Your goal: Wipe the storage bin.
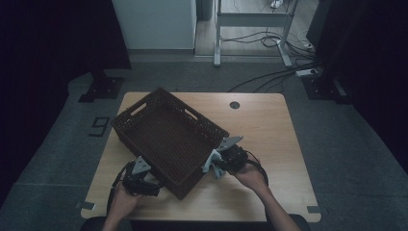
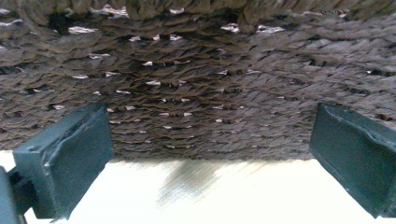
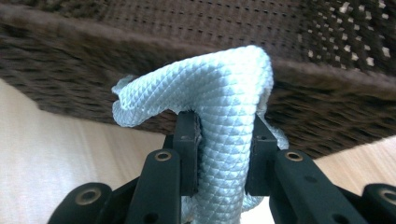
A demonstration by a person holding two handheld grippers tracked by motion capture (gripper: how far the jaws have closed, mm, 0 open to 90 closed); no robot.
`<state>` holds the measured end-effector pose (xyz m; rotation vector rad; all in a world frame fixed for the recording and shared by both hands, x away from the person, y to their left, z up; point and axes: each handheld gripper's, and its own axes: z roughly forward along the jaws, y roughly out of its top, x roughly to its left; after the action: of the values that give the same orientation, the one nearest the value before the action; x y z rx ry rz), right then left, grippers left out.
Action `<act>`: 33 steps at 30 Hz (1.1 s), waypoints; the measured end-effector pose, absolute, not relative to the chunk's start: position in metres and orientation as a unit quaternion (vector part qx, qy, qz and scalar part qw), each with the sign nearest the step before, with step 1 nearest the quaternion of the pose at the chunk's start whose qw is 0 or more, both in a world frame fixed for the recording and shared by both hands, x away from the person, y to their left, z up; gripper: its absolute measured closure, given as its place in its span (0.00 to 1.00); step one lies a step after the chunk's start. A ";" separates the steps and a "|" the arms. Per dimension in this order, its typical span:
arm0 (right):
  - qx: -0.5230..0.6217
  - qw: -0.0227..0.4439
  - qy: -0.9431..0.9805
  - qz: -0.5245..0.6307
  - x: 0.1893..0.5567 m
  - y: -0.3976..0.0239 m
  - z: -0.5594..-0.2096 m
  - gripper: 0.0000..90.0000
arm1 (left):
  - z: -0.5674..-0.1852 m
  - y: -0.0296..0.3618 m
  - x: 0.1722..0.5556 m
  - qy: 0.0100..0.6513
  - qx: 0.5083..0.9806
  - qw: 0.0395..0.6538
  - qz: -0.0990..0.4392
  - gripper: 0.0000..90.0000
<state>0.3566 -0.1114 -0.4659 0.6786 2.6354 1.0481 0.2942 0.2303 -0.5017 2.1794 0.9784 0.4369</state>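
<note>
Dim room, cables on the floor behind, light wood table [image 1: 269, 144] w/ a dark woven basket [image 1: 166, 139] sitting skewed across it. My right gripper [image 1: 215, 166] is clamped on a pale blue cloth [image 3: 219, 112]: jaws nearly closed, cloth bunched between the pads and folding over the top, right up against the basket's outer wall near its rim. So the pick is done, I reckon; cloth is off the table but not yet over the rim, basket interior looks empty from the high view, tho it's dark in there so can't be sure. Left gripper [image 1: 139, 174] is at the basket's near-left side, jaws wide apart, holding nothing, the woven wall [image 2: 201, 84] close in front of it; whether it's actually touching the weave I can't tell. Left to do, as I judge it: lift the cloth over the rim, let go inside, pull back. Roughly halfway thru, prob a bit less
</note>
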 end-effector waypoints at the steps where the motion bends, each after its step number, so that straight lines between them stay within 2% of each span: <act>1: 0.229 0.112 0.898 0.359 0.355 -0.110 -0.466 0.78 | -0.502 0.230 0.294 0.378 0.841 0.349 0.169 0.00; 33: 0.161 0.076 0.911 0.372 0.309 -0.070 -0.465 0.78 | -0.501 0.229 0.294 0.379 0.841 0.346 0.169 0.00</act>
<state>0.3085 -0.0698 -0.4649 0.4838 2.7309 1.1166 0.2940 0.2292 -0.5013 2.1838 0.9842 0.4390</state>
